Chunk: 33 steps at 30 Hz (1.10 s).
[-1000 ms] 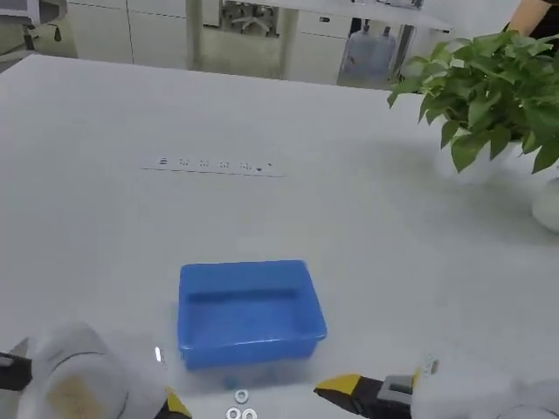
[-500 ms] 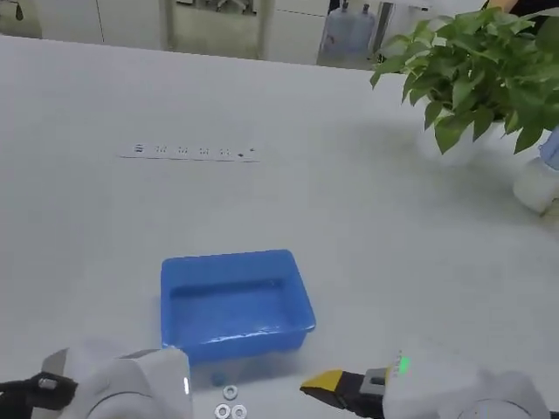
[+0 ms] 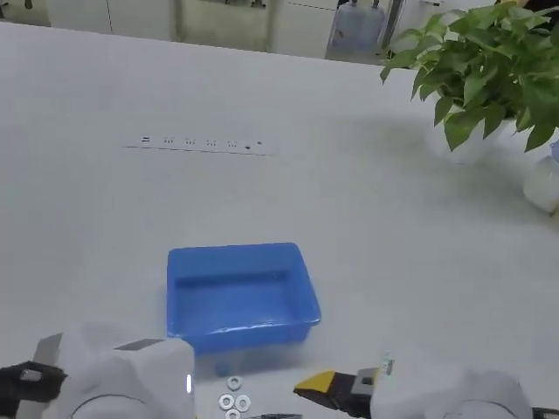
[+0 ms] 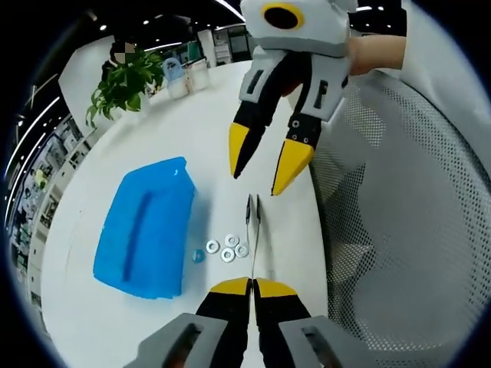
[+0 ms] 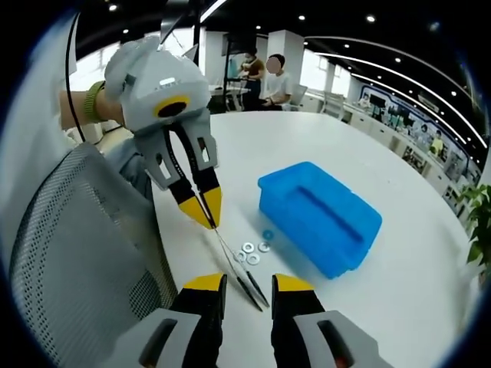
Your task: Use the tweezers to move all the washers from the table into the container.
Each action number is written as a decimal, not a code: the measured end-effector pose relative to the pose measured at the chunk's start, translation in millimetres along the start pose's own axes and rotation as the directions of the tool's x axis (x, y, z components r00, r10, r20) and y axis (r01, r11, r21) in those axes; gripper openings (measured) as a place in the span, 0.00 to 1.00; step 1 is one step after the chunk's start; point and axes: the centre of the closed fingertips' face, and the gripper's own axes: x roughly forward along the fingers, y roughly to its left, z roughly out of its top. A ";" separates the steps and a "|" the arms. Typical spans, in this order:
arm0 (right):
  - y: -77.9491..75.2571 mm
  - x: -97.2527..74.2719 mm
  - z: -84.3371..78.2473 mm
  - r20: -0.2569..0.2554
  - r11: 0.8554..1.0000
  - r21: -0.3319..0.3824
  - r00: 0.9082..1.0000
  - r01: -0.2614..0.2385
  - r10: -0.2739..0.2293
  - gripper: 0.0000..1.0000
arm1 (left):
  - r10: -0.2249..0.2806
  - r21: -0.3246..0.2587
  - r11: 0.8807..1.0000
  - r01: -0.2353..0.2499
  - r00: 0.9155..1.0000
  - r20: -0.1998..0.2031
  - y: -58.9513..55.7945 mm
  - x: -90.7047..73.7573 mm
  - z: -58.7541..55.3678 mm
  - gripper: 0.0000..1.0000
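"Where does the left gripper (image 4: pixel 252 287) stand?"

"At the near left edge of the table (image 3: pixel 393 244). Its jaws are clenched on the tweezers (image 4: pixel 252 230), which stick straight out ahead of it."

"And the washers (image 4: pixel 228 254)?"

"Four of them lie in a tight cluster on the table, just beside the tweezers' shaft and near its thin tips. A small blue piece (image 4: pixel 198 255) sits between them and the container (image 4: pixel 142 230)."

"Is anything inside the container?"

"It is a blue tray just beyond the washers, and its floor looks bare. The washers are all outside it, near its front wall."

"What about the right gripper (image 5: pixel 249 284)?"

"It faces the left one from the near right. Its jaws are released, with a gap between the yellow tips, and the tweezers' tips point into that gap. Whether they touch a jaw cannot be told."

"Anything farther right?"

"A green plant (image 3: pixel 480 61) stands at the far right of the table, well apart from the work. A power strip (image 3: pixel 201 144) lies far back behind the container."
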 end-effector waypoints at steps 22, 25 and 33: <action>18.0 23.5 1.8 0.006 0.977 -0.047 0.978 -0.207 0.207 0.07 | -0.029 0.074 0.997 0.022 0.995 0.093 -5.6 -34.9 45.4 0.00; 19.1 24.3 6.9 0.015 0.974 -0.065 0.976 -0.215 0.216 0.06 | -0.028 0.080 0.997 0.020 0.994 0.104 -1.7 -40.5 50.4 0.00; 18.0 33.6 24.0 0.060 0.977 -0.066 0.976 -0.205 0.209 0.05 | -0.010 0.072 0.997 0.002 0.994 0.113 10.5 -48.6 53.6 0.00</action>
